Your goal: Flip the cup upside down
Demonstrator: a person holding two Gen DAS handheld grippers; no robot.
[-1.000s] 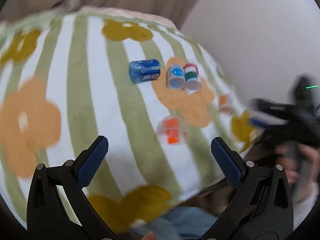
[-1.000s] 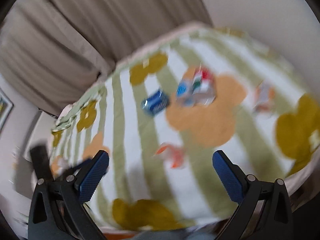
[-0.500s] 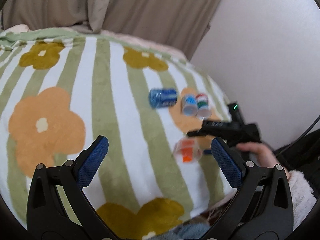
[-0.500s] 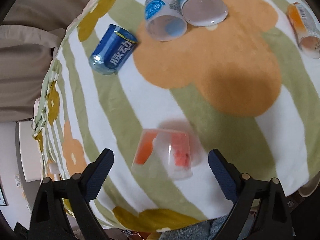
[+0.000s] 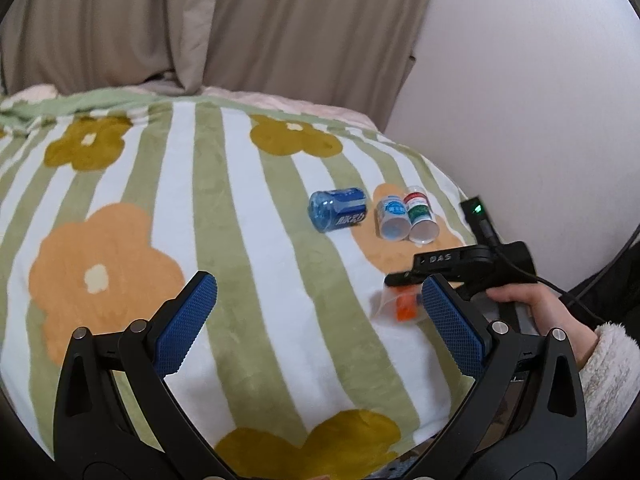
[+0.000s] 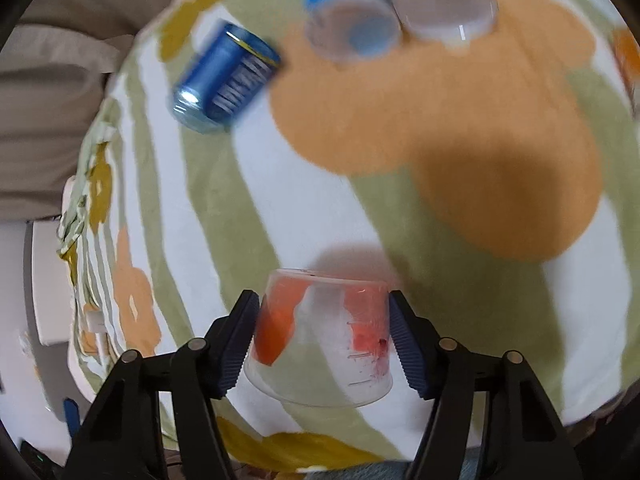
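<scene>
A clear plastic cup (image 6: 320, 336) with orange and red print lies on the striped flower blanket (image 6: 208, 208), its rim toward the camera. My right gripper (image 6: 322, 332) is closed around it, a blue pad against each side. In the left wrist view the cup (image 5: 400, 306) shows partly behind my left finger, under the right gripper's body (image 5: 472, 264). My left gripper (image 5: 316, 320) is open and empty, held above the blanket (image 5: 224, 240) left of the cup.
A blue can (image 5: 338, 214) lies on its side farther back. Two clear cups, one with a blue label (image 5: 392, 218) and one with a red and green label (image 5: 420, 220), lie beside it. A wall stands at the right, curtains behind.
My right gripper has come down on the cup and closed its fingers around it. My left gripper has pulled back and lifted its view a little.
</scene>
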